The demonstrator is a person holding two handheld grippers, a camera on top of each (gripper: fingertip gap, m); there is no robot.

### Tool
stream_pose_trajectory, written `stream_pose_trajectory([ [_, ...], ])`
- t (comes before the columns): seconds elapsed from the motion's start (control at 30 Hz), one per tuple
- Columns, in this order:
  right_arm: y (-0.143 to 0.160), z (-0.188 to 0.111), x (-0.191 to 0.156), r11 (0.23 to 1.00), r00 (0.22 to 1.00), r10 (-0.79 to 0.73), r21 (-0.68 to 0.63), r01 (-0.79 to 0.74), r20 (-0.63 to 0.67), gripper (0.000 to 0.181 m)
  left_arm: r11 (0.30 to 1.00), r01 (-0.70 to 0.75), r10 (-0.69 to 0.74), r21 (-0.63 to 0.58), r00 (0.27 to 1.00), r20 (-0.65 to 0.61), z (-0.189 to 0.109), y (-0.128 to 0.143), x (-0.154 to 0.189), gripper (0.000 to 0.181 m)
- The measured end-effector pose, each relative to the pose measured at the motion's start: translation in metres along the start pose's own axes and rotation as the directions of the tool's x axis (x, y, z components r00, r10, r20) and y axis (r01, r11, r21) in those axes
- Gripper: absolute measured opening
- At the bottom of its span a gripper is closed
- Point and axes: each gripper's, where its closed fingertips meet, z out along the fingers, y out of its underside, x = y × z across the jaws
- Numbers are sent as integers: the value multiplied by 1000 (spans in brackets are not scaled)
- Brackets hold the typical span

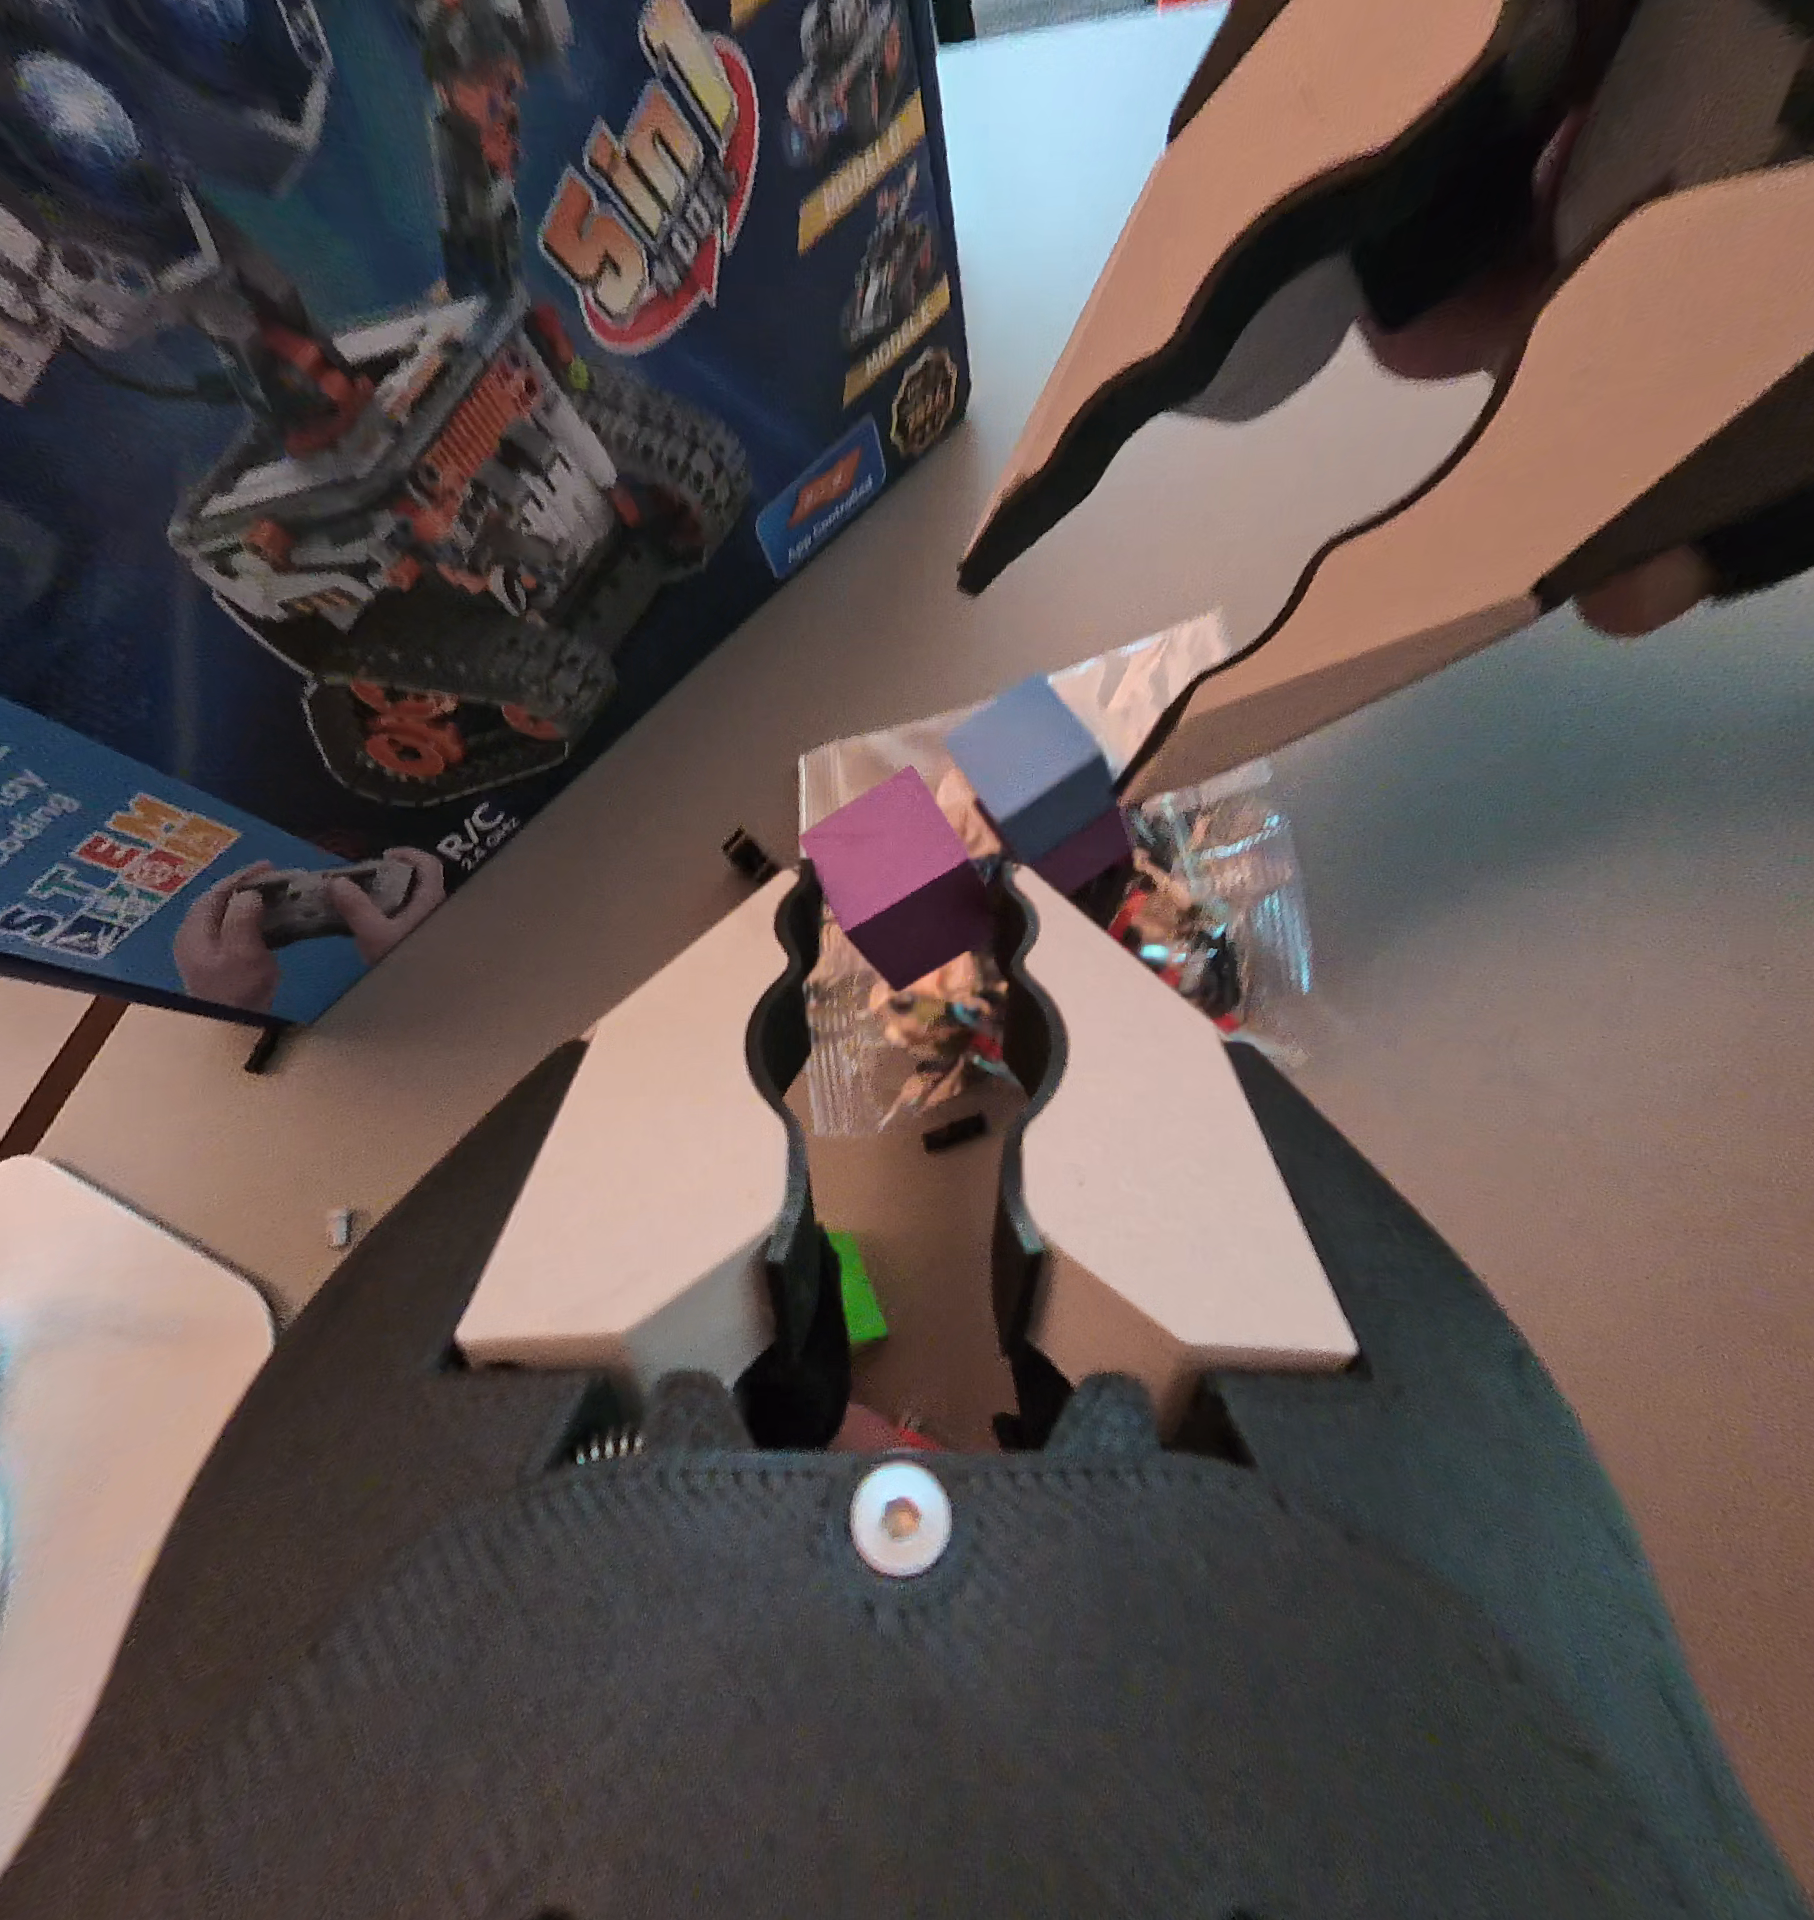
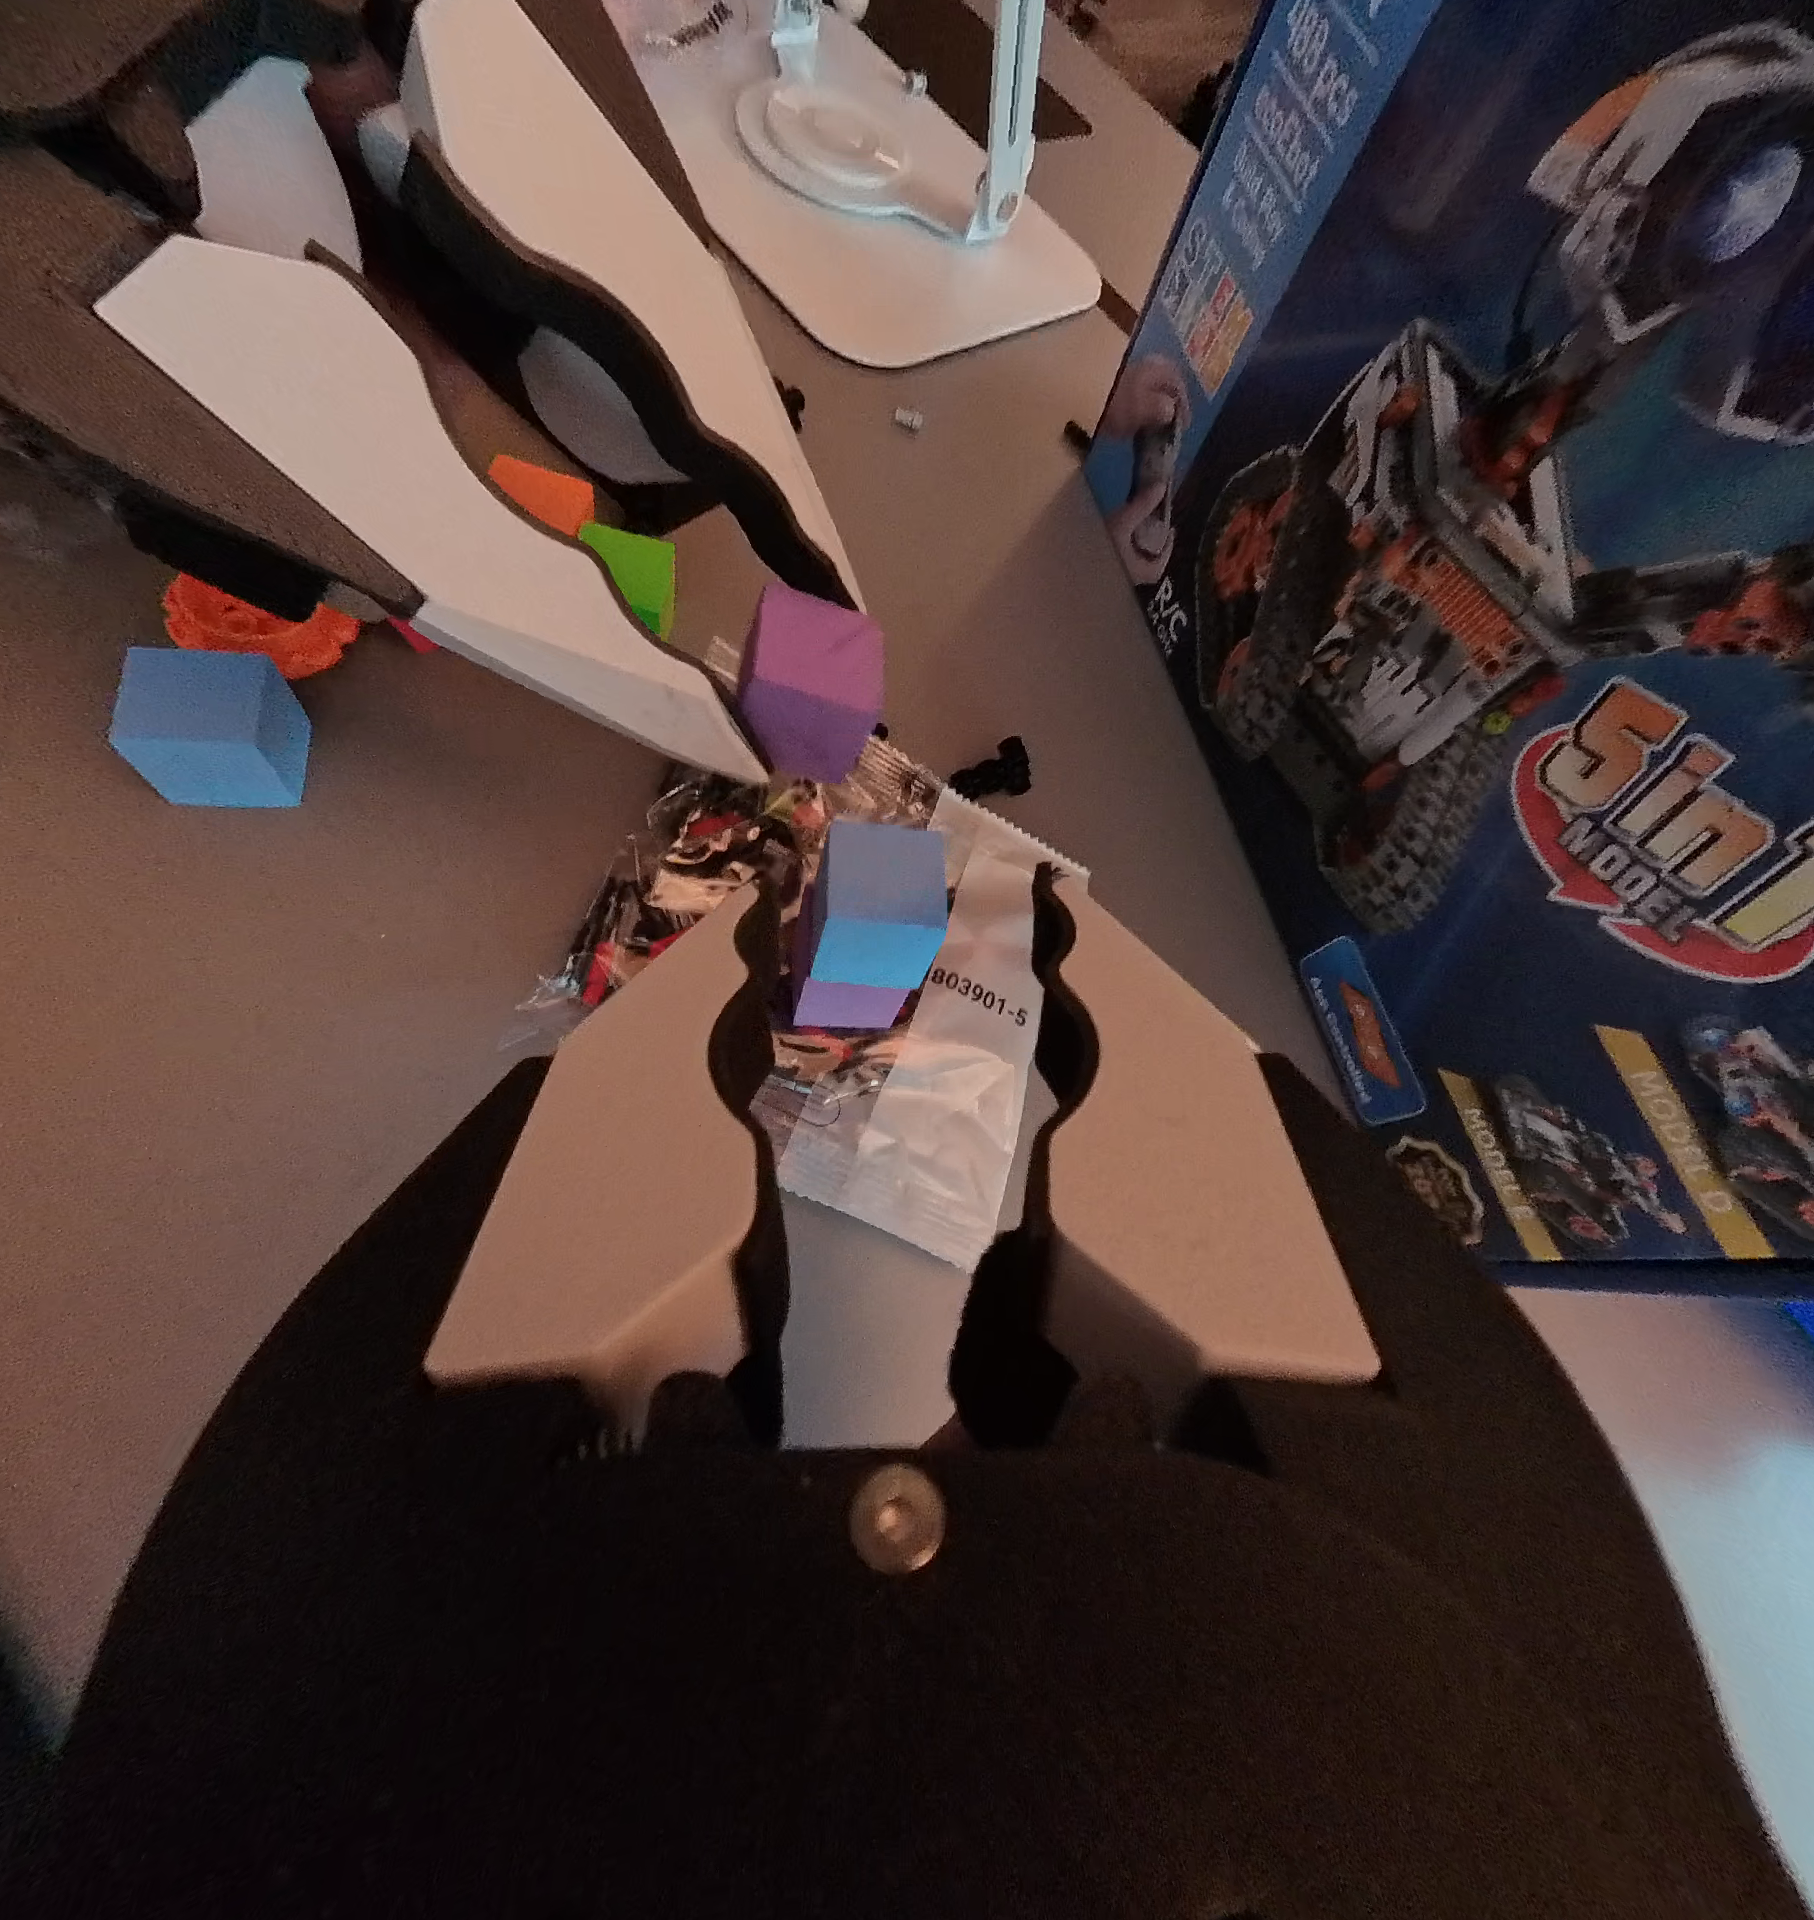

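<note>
My left gripper [image 1: 903,883] is shut on a purple cube [image 1: 898,873] and holds it tilted, above a clear bag of small parts [image 1: 1225,883]. It also shows in the right wrist view [image 2: 815,691], with the purple cube [image 2: 809,691] at its tips. Just beyond stands a blue cube [image 1: 1028,753] stacked on a darker purple cube [image 1: 1090,857] on the bag. My right gripper [image 2: 898,899] is open, its fingers either side of this stack, blue cube [image 2: 877,914] on purple cube [image 2: 851,1003]. It reaches in from the top right in the left wrist view [image 1: 1048,686].
A large blue toy box [image 2: 1505,623] stands close beside the bag. A white packet [image 2: 913,1132] lies under my right fingers. Loose blue [image 2: 207,732], orange [image 2: 539,494] and green [image 2: 633,577] cubes and an orange gear-like part [image 2: 259,623] lie further off. A white stand base [image 2: 934,281] is behind.
</note>
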Motion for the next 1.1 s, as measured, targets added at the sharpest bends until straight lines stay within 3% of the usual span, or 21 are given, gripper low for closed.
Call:
stream_pose_trajectory([
  [0.23, -21, 0, -8, 992, 993, -113, 58, 115, -38, 44, 992, 77, -73, 105, 996, -41, -2, -24, 7, 31],
  [0.4, -23, -4, -11, 986, 989, -143, 80, 144, -21, 44, 960, 209, -179, 185, 970, -164, -8, -36, 11, 32],
  [0.8, -31, -7, -5, 978, 982, -149, 129, 165, -119, 32, 917, 336, -279, 216, 925, -258, -8, -44, 13, 32],
  [1.1, -5, 3, 2, 986, 981, -155, 40, 160, -121, 29, 950, 282, -253, 136, 947, -199, 12, -32, 16, 32],
])
